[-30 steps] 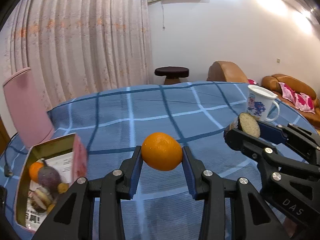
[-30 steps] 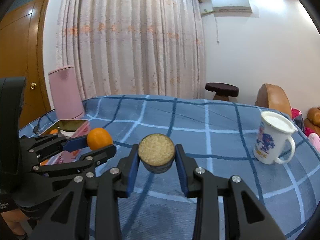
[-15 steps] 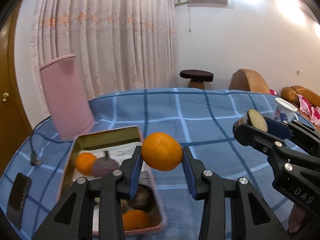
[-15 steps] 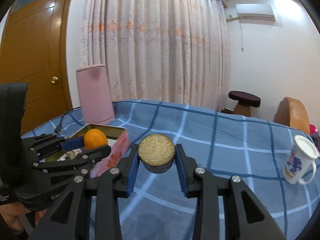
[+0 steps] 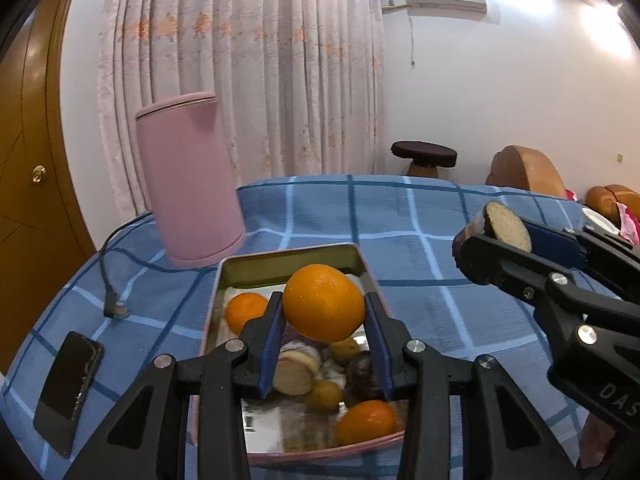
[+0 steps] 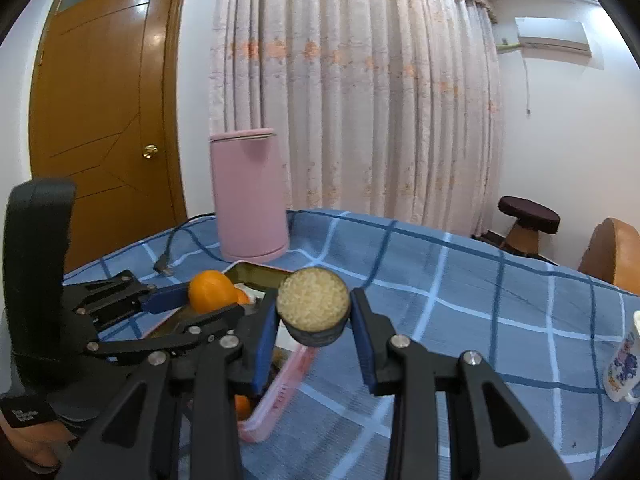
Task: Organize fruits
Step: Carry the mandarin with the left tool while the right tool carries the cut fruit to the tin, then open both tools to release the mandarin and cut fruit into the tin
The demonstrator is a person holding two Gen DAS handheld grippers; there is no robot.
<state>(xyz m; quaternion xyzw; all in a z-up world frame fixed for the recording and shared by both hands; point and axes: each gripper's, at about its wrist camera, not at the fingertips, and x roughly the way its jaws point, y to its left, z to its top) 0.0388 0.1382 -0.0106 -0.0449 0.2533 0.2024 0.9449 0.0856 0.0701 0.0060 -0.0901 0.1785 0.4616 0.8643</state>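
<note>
My left gripper (image 5: 323, 322) is shut on a large orange (image 5: 324, 302) and holds it in the air over the pink-rimmed metal tin (image 5: 292, 264). The tin holds several fruits: small oranges (image 5: 245, 311), a cut half fruit (image 5: 295, 372) and darker pieces. My right gripper (image 6: 314, 322) is shut on a halved dark-skinned fruit (image 6: 313, 305), pale cut face toward the camera, just right of the tin (image 6: 256, 270). It also shows in the left wrist view (image 5: 506, 228). The held orange shows in the right wrist view (image 6: 209, 291).
A tall pink canister (image 5: 188, 180) stands behind the tin. A black cable with plug (image 5: 114, 310) and a phone (image 5: 68, 390) lie at the left on the blue checked tablecloth (image 5: 400, 216). A white printed mug (image 6: 624, 360) stands far right.
Both grippers have swung left with their fruits. The tin has come from the left edge of the left wrist view to directly under the held orange.
</note>
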